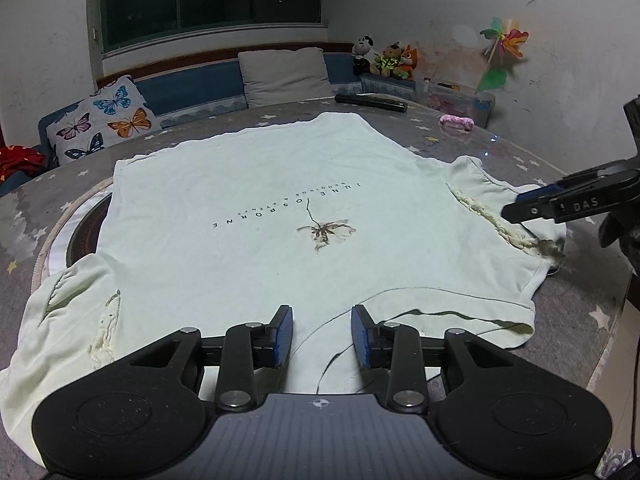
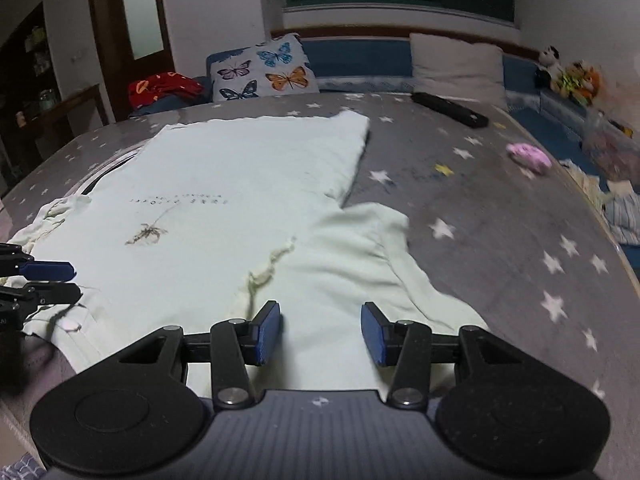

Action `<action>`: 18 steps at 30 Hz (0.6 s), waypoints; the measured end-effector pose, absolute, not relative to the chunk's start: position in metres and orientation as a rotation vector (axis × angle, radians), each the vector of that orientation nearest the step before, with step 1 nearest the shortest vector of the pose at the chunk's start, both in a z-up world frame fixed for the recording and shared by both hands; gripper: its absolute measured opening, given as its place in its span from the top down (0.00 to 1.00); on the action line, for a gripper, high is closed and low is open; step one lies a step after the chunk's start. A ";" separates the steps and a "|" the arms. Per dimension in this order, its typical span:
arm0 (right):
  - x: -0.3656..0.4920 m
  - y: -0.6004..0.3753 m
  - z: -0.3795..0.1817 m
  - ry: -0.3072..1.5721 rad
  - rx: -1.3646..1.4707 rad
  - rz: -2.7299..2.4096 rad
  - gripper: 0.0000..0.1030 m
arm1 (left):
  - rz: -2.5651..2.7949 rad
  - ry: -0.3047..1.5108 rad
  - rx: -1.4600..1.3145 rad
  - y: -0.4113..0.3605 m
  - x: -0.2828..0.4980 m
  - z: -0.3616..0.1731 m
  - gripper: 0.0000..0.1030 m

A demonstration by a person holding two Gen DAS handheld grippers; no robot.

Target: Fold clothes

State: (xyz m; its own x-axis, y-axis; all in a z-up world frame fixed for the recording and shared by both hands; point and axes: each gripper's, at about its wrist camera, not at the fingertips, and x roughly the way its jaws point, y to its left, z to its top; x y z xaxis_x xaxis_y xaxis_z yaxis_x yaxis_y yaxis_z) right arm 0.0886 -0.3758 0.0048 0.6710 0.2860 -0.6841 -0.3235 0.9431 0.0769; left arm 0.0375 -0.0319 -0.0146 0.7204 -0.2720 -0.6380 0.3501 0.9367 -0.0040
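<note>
Both pairs of jaws are held apart with nothing gripped between them. Under the left gripper (image 1: 322, 334) the collar edge of the pale green T-shirt (image 1: 260, 208) is seen, and under the right gripper (image 2: 321, 330) its sleeve. This shirt is spread flat on the grey star-patterned table (image 2: 500, 240). Farther away a pink object (image 2: 528, 156) and a black remote (image 2: 450, 110) are lying.

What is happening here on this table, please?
A person is folding clothes with a handheld gripper in each hand. A pale green T-shirt lies spread flat on the star-patterned table, print side up. The left gripper is open at the neckline, and the right gripper is open over the sleeve on its side. Neither holds the cloth, and no fold is made yet.
</note>
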 end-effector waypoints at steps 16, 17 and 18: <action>0.109 -0.323 0.004 0.719 -0.122 0.460 0.56 | -0.216 0.652 0.073 0.008 0.033 0.006 0.60; 0.108 -0.322 0.003 0.721 -0.125 0.459 0.55 | -0.165 0.640 0.072 0.017 0.036 0.009 0.57; 0.108 -0.322 0.003 0.724 -0.126 0.459 0.55 | -0.113 0.632 0.073 0.026 0.040 0.010 0.55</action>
